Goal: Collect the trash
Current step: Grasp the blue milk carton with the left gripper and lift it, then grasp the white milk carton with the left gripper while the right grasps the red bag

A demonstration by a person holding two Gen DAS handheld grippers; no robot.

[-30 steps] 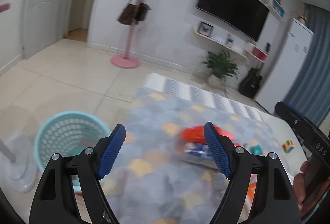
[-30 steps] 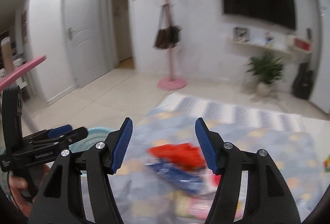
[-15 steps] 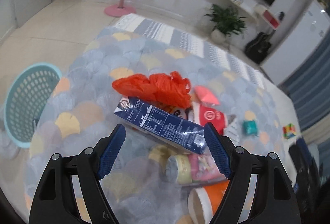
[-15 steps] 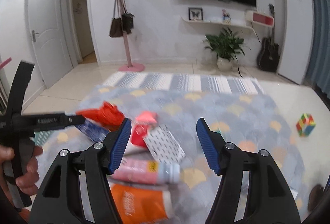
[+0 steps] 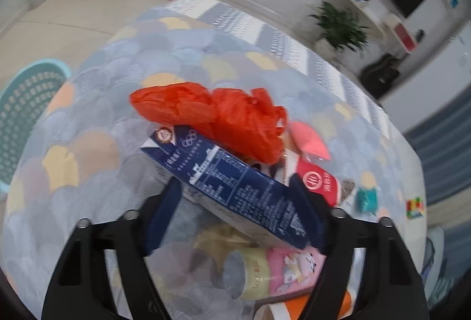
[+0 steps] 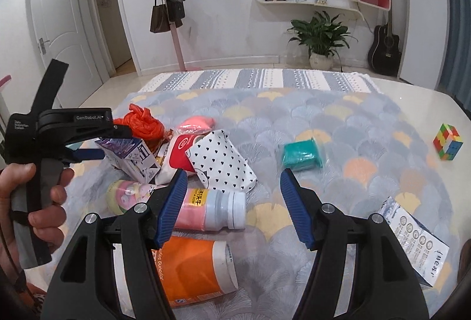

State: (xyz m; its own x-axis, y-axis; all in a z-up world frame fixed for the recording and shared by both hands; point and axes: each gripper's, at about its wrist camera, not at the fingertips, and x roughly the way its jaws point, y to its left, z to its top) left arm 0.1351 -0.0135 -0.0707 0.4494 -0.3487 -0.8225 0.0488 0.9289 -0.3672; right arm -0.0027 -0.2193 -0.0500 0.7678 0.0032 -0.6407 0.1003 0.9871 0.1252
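Left gripper [image 5: 235,202] jaws, lower than before, closing around blue carton [image 5: 232,184] (right's gape empty).

A second ago both views looked out across the room with the trash heap a blur low in the picture; now both tools have come down and tipped toward the heap on the patterned rug [image 6: 338,119]. The left tool [image 5: 235,202] has moved in on the blue carton [image 5: 232,184], which lay well ahead of it half a second ago and now sits between its closing jaws (whether the pads press it yet is not clear). The right tool [image 6: 232,202] has sunk so that the pink bottle [image 6: 212,209], earlier below the carton's side of the heap, lies just beside its left finger.
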